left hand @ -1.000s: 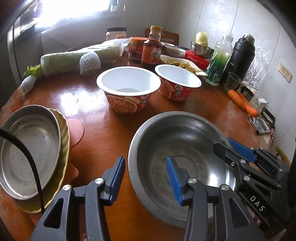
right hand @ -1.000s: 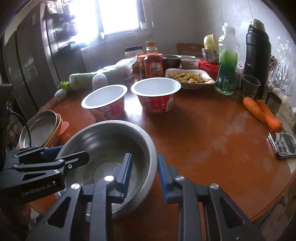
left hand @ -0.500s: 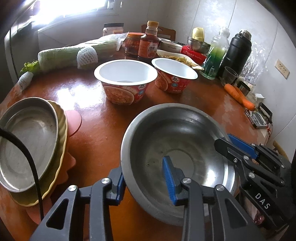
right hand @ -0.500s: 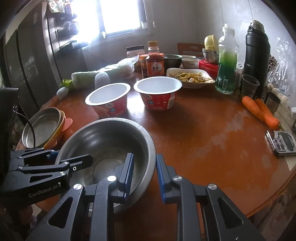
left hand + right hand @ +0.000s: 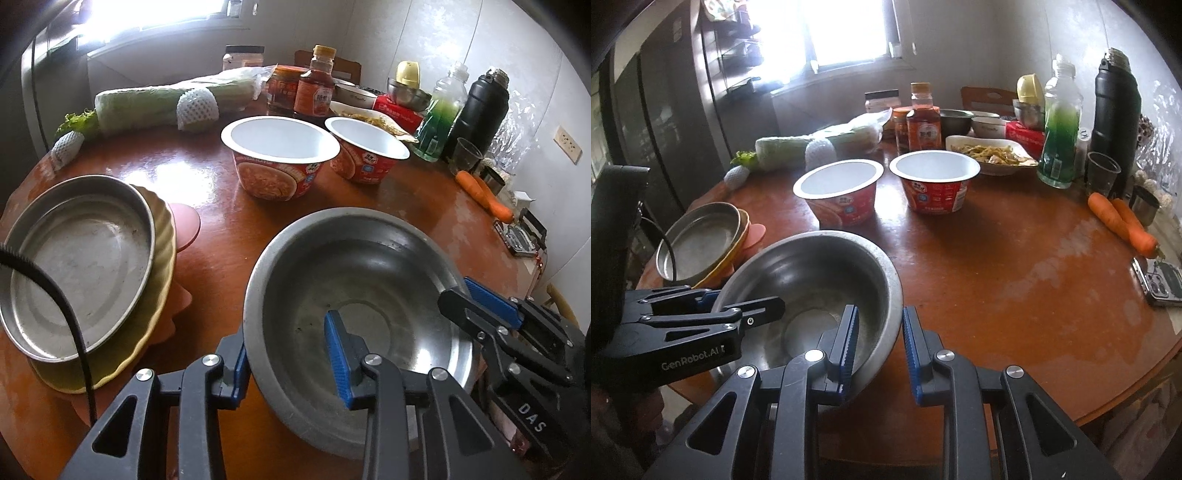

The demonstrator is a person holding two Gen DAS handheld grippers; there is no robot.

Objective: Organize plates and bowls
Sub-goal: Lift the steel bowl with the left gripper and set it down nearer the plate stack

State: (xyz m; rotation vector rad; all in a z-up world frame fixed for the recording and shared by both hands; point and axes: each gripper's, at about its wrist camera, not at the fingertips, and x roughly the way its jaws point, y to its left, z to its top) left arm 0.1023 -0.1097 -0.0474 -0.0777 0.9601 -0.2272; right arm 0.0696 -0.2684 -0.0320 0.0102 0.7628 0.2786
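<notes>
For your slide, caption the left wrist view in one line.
Both hand-held grippers, left and right, clamp opposite rims of a steel bowl on the table.

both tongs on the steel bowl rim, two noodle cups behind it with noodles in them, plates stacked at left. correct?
Not quite: the noodle cups are empty, their white insides bare in the left wrist view. The rest holds: the left tongs and right tongs each straddle the steel bowl's rim, and the plates are stacked at left.
</notes>
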